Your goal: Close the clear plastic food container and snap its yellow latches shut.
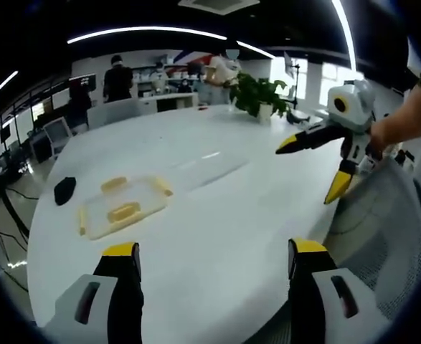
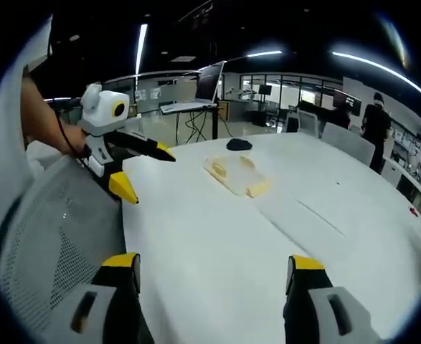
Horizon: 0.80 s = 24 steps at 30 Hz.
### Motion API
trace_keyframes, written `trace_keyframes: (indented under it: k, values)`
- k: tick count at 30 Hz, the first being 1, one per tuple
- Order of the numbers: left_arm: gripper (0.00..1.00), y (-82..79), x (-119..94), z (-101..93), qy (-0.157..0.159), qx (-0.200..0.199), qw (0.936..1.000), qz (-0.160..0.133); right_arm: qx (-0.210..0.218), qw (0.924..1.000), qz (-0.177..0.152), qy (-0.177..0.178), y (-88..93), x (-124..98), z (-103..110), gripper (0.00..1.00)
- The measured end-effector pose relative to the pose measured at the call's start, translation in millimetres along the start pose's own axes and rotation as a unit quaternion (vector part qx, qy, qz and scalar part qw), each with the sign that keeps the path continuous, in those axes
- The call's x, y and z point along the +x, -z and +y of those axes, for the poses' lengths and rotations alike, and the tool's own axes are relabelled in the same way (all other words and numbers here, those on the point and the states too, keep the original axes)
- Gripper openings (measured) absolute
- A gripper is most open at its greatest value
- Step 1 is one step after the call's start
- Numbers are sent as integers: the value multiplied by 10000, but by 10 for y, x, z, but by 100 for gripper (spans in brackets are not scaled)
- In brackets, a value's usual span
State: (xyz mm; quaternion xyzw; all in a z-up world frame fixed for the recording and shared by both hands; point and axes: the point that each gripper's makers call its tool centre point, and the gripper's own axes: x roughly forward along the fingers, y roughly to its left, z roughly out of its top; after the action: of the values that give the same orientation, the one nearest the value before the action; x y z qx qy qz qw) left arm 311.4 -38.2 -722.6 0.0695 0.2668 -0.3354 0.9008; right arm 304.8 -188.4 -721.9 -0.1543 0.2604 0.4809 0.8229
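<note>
Two tools, both mine, and neither has hold of anything yet. The white tabletop [image 1: 217, 236] carries the lot, so I start there: I judge I am stood at its near edge, beside a mesh chair [image 1: 389, 215], because the work lies further in and I have not reached for it.

The clear food container [image 1: 124, 206] sits flat on the tabletop toward its left side in the left gripper view, well apart from both tools, with its yellow latches [image 1: 114, 183] showing at the rim; whether the lid is seated I cannot tell. A small black object [image 1: 64, 190] lies near it, closer to the tabletop's edge.

My left tool [image 1: 209, 259] hangs over the near edge, jaws wide apart and empty. My right tool [image 2: 209, 266] is likewise spread wide and empty. In the left gripper view the right tool is up off the tabletop, tips angled down toward it.
</note>
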Motion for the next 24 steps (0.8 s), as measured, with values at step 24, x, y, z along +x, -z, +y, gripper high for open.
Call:
trace_keyframes:
  k: [24]
  values:
    - [81,41,-15,394,-76,97,9999,96,-105,9997,-84,-189,-320,310,-81,80]
